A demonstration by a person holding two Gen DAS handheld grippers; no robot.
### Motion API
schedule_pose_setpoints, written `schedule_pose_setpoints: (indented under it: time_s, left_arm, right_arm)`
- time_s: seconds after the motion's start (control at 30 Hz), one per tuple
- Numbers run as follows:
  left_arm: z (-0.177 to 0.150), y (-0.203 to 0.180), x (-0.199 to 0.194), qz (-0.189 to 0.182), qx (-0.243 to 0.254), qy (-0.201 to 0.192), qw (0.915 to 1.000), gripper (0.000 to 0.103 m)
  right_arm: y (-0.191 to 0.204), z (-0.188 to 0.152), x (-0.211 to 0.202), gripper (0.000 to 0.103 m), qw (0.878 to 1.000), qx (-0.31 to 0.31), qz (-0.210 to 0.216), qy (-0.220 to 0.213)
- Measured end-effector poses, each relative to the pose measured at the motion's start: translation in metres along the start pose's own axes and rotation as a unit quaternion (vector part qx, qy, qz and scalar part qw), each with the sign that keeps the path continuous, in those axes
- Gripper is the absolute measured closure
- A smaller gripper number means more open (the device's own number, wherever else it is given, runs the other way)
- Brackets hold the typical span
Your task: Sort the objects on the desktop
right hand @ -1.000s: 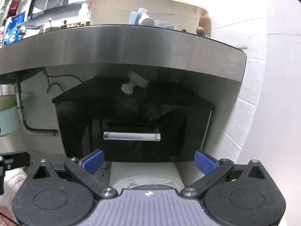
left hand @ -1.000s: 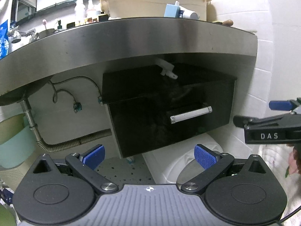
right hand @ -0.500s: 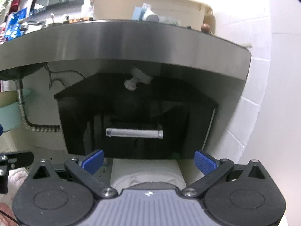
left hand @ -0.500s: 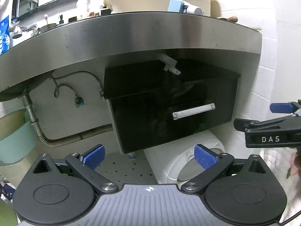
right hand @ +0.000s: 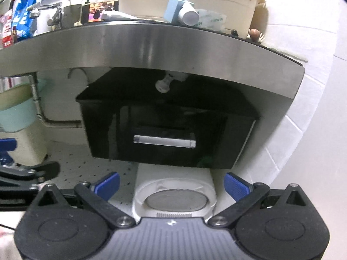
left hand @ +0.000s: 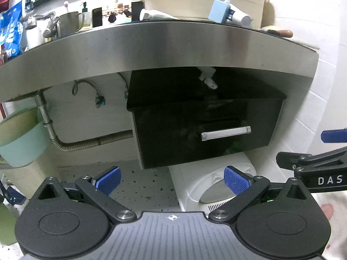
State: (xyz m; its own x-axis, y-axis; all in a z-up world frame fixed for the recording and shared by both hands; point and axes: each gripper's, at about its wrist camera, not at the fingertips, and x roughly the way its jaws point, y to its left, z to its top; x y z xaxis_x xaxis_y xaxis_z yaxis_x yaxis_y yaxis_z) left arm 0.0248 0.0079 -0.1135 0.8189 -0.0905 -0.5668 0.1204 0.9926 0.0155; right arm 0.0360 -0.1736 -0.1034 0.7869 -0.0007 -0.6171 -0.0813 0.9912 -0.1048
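Both grippers stand with jaws spread and empty: left gripper (left hand: 171,178), right gripper (right hand: 171,182). Ahead hangs a black drawer (right hand: 167,127) with silver handle (right hand: 164,141), under the steel counter edge (left hand: 164,47). Desktop objects, including a blue box (left hand: 220,10) and white tube (right hand: 189,15), lie on top.

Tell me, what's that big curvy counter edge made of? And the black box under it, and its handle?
The counter edge looks like brushed steel: grey, with fine streaks and a soft sheen. The black drawer box seems to be glossy plastic or lacquered board, since it mirrors its surroundings; which one is hard to tell. Its handle looks like shiny silver metal, perhaps only a metal coating.
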Motion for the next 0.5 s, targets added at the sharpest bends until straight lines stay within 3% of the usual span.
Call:
schedule_pose_setpoints:
  time_s: [0.2,0.5]
  left_arm:
    - [0.016,-0.004,-0.01,-0.007,-0.012,0.018,0.9997,0.001]
    - [0.044,-0.007,-0.035,0.028,0.001,0.012,0.9995,0.001]
  right_arm:
    - [-0.008,0.017,-0.022,0.0,1.0,0.001,-0.003,0.009]
    - [-0.024,0.044,-0.05,0.0,0.998,0.043,0.03,0.018]
